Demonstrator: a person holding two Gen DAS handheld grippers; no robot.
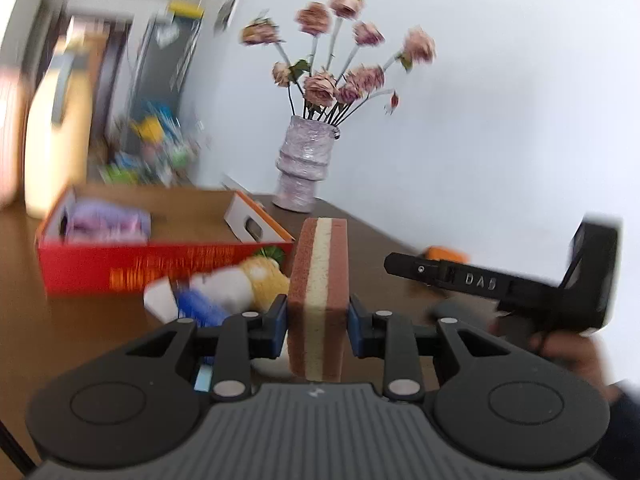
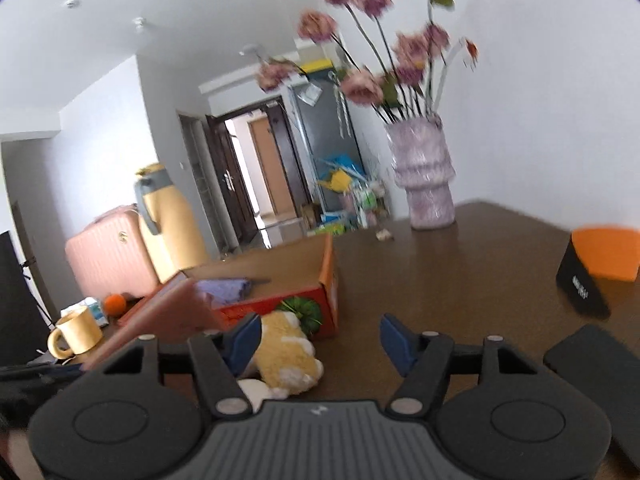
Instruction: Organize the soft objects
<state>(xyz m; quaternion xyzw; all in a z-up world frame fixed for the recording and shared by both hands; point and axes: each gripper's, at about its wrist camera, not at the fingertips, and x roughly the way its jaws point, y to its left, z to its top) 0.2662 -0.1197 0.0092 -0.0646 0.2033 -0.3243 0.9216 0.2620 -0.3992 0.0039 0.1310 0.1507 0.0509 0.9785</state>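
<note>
A soft sponge block (image 1: 318, 300), brown with a cream middle layer, stands upright between the blue pads of my left gripper (image 1: 318, 322), which is shut on it above the table. It also shows as a brown slab (image 2: 160, 320) in the right wrist view. A yellow-and-white plush toy (image 2: 288, 356) with a green tuft lies on the table in front of the red cardboard box (image 2: 280, 304). A purple soft thing (image 1: 108, 220) lies inside that box (image 1: 160, 268). My right gripper (image 2: 320, 340) hangs open over the table, its left finger above the plush, nothing between its pads.
A lilac vase (image 2: 428, 184) of flowers stands at the far side of the brown table. An orange-and-black object (image 2: 596, 268) and a flat black thing (image 2: 600, 368) lie at the right. A yellow mug (image 2: 76, 336), an orange fruit (image 2: 115, 304) and a yellow jug (image 2: 168, 220) stand left.
</note>
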